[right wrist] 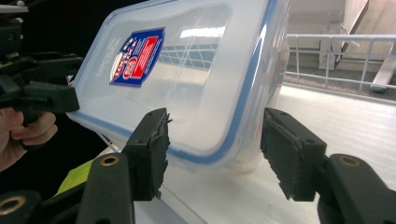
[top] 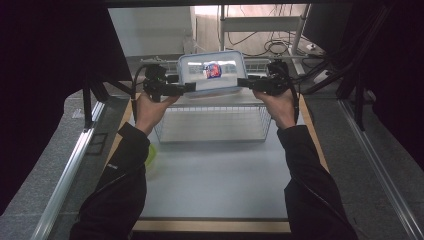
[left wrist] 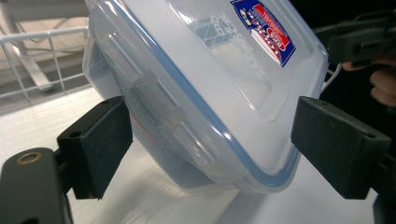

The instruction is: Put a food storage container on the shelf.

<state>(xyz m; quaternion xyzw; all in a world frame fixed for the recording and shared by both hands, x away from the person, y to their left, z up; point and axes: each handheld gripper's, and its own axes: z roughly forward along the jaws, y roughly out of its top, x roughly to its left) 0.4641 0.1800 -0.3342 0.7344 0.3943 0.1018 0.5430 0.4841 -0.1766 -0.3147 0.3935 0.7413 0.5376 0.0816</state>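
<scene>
**Lidded plastic container held between two grippers above the wire basket**

High view: The clear plastic container (top: pixel 212 73), with a blue seal line around its lid, is held tilted toward the camera over the far edge of the white wire basket (top: pixel 215 131), which rests on the table (top: pixel 215 185). The left gripper (top: pixel 189 87) meets the container's left end; the right gripper (top: pixel 241 82) meets its right end. A red, white and blue label (top: pixel 212 70) sits on the lid; its writing is too small to read here. A yellow-green object (top: pixel 150 156) lies beside the person's left sleeve.

Left gripper view: The left gripper (left wrist: pixel 208 144) has its jaws spread on either side of the container's (left wrist: pixel 196 93) end. The left pad touches the side wall near a latch flap; the right pad stands just beside the lid rim, and contact there cannot be confirmed. The label (left wrist: pixel 264 30) carries small white print that is not legible. Embossed lettering in the lid cannot be read.

Right gripper view: The right gripper (right wrist: pixel 215 144) straddles the container's (right wrist: pixel 187 79) rim. A gap shows on both sides, so the jaws stand apart without clamping. The label (right wrist: pixel 137 57) shows a round crest and red panel; the text is blurred.
</scene>
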